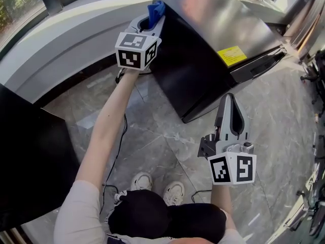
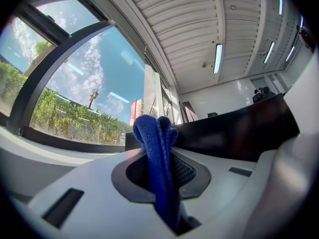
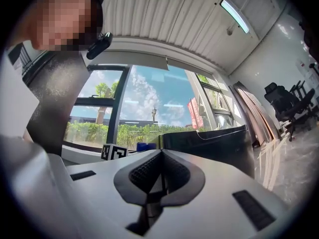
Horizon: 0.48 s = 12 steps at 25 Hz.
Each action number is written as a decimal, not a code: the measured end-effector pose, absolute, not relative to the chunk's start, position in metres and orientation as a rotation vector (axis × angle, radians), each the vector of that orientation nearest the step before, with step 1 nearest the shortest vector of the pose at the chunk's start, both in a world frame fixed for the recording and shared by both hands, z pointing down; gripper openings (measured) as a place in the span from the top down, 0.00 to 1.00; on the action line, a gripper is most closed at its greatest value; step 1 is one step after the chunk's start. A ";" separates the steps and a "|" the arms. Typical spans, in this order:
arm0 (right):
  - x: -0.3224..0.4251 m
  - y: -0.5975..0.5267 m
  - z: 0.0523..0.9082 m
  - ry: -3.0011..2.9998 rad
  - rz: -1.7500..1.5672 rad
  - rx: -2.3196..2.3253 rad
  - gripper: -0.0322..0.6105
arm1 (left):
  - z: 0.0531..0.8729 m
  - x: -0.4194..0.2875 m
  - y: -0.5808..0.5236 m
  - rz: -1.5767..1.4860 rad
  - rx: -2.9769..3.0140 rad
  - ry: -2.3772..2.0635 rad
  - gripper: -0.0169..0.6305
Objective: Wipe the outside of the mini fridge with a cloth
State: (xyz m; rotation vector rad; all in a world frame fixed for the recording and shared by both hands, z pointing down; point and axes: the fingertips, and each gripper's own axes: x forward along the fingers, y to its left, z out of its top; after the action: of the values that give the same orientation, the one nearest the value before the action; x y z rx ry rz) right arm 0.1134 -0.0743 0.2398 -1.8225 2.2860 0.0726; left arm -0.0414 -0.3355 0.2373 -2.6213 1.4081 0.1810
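left claw: the left gripper (image 1: 149, 25) is clamped on the blue cloth (image 2: 154, 133). In the left gripper view the jaws are nearly closed, with a folded wad of cloth poking out past the tips. I figure that's deliberate, so fabric meets the fridge and not plastic.

cloth position: in the upper middle of the head view it sits right at the near top corner of the mini fridge (image 1: 213, 39). I can't tell if it's actually touching or just beside the edge.

right claw: the right gripper (image 1: 229, 99) has its jaws pressed together with nothing between them. The right gripper view shows the dark pads meeting on empty air. It's at lower right in the head view, pointing at the fridge's front lower corner but well short of it. My guess is it's just parked out of the way.

fridge: a dark box with a shiny top, running diagonally across the upper right of the head view. There's a yellow sticker (image 1: 232, 55) on the face turned towards me.

surroundings: marble-look floor (image 1: 152, 141), a curved pale window ledge (image 1: 66, 29) at upper left, and a thin cable (image 1: 122, 136) trailing down the floor.

task status: looks to me like the very start of a wipe, or a pass along the top edge.

next move, I reckon: drag the cloth along that edge and keep the squeeze firm so the wad doesn't slip.
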 end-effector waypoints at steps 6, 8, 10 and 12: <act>0.095 -0.066 0.243 2.337 0.078 -1.809 0.93 | 0.230 -0.020 -0.297 0.176 -2.614 1.349 0.89; 0.090 -0.067 0.244 2.347 0.080 -1.806 0.93 | 0.228 -0.011 -0.283 0.184 -2.616 1.333 0.89; 0.085 -0.067 0.245 2.354 0.083 -1.802 0.93 | 0.225 -0.003 -0.268 0.194 -2.619 1.323 0.89; 0.083 -0.067 0.245 2.355 0.086 -1.804 0.93 | 0.224 0.006 -0.253 0.210 -2.635 1.312 0.89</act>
State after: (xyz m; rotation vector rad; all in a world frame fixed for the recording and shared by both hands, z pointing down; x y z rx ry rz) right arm 0.0830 -0.0666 0.2453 -1.8038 2.3551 0.0864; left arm 0.0058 -0.2526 0.2237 -2.6352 1.3117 0.2103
